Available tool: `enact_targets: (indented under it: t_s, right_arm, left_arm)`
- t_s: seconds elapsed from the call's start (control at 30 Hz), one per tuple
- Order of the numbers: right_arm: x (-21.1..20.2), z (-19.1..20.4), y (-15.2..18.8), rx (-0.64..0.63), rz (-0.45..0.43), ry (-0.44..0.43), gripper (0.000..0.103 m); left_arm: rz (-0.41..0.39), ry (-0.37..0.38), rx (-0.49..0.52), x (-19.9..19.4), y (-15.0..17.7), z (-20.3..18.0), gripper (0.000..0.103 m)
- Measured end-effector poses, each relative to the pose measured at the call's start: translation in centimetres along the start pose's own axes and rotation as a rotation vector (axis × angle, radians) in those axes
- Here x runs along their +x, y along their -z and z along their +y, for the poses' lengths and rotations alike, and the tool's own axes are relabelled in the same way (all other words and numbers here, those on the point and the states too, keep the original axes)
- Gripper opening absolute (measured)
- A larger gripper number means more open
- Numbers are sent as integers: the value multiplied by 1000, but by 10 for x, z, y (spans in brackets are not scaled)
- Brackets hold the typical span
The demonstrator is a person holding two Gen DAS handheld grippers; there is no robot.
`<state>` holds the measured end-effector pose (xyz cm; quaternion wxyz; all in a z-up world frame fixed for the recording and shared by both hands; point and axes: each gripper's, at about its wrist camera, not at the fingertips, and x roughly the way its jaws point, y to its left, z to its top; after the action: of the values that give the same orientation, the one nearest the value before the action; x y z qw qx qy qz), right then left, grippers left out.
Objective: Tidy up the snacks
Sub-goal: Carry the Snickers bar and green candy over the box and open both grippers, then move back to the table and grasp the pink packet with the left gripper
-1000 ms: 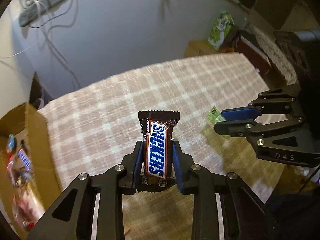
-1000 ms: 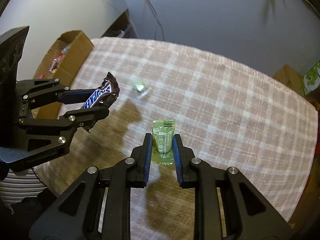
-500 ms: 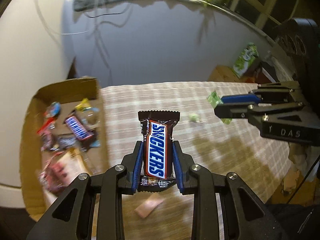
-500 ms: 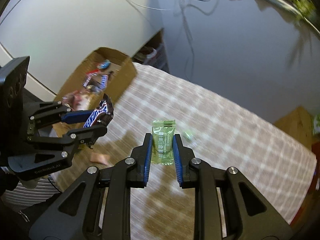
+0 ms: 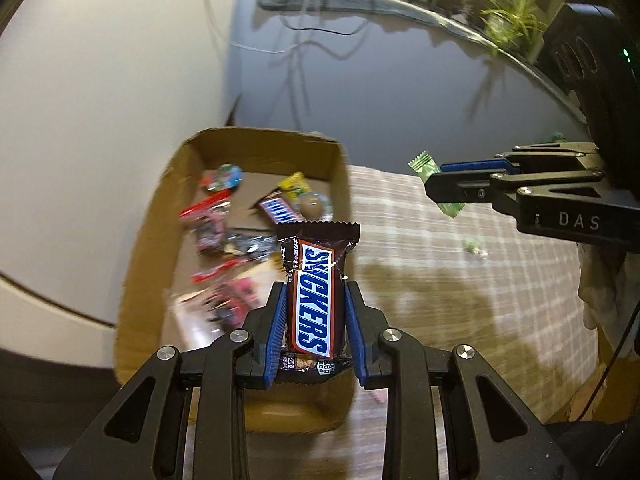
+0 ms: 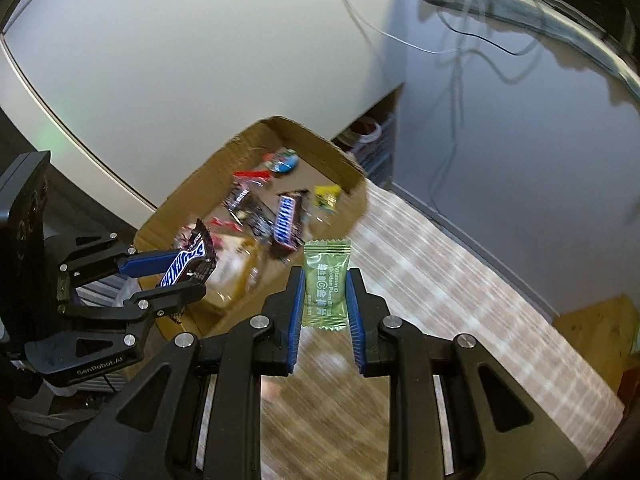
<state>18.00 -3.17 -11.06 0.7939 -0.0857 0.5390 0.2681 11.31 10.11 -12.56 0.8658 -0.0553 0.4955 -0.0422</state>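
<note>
Two grippers, each loaded. Left gripper (image 5: 316,316): clamped on brown Snickers bar wrapper (image 5: 316,300), held upright above near end of open brown cardboard box (image 5: 140,248) of mixed wrapped snacks. Right gripper (image 6: 325,300): pinching pale green candy sachet (image 6: 326,282), upright over checked tablecloth (image 6: 460,300), just beside box corner.
</note>
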Motion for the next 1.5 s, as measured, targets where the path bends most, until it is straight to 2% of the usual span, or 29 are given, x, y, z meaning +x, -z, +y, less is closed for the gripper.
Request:
enact_targets:
  t_s: [0.33, 0.53, 0.9, 0.93, 0.97, 1.0, 1.03, 1.07, 1.23, 1.5]
  right_arm:
    - [38, 36, -28, -66, 32, -41, 21]
    - [51, 51, -34, -88, 49, -58, 22]
    - [57, 57, -35, -103, 54, -82, 23]
    - [58, 58, -36, -108, 54, -81, 28]
    - [58, 59, -36, -111, 53, -77, 39]
    - [57, 60, -36, -114, 48, -72, 45]
    - [56, 60, -36, -114, 42, -70, 55]
    - [55, 60, -35, -113, 36, -69, 60]
    - [51, 57, -33, -110, 32, -53, 71]
    - [36, 41, -27, -89, 19, -40, 71]
  left_arm:
    - [12, -53, -91, -2, 10, 38, 27]
    - [12, -60, -106, -3, 13, 42, 27]
    - [9, -70, -112, -3, 14, 43, 28]
    - [8, -73, -112, -4, 14, 44, 32]
    - [5, -75, -112, -4, 13, 44, 34]
    - [4, -77, -109, -5, 13, 43, 38]
    - [2, -81, -105, -6, 13, 43, 38]
    - [0, -83, -102, -7, 13, 42, 38]
    - [2, -82, -99, -8, 12, 40, 38]
    - [-8, -50, -66, -15, 14, 25, 38]
